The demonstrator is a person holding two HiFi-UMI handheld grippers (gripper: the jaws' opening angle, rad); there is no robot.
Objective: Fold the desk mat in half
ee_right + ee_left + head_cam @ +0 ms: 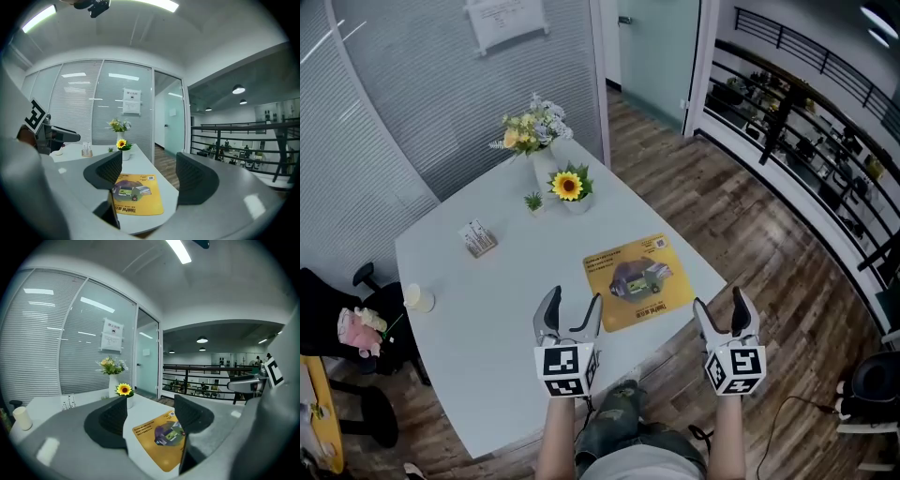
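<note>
Yellow desk mat [638, 281] flat, unfolded, at near right edge of counter [478, 323]. Hovering short of mat's near edge: left tool [574, 307], right tool [721, 311]. Both jaws apart, empty, likely staging near-edge grab.

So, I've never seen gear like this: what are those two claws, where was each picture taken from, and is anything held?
A person holds a two-jaw gripper in each hand: left gripper, right gripper. One picture comes from a camera on the person's head looking down; the other two ride on the grippers, looking along their jaws. Both are open and empty. On the white table are a yellow desk mat, unfolded, a sunflower pot, a flower vase and a cup.
</note>
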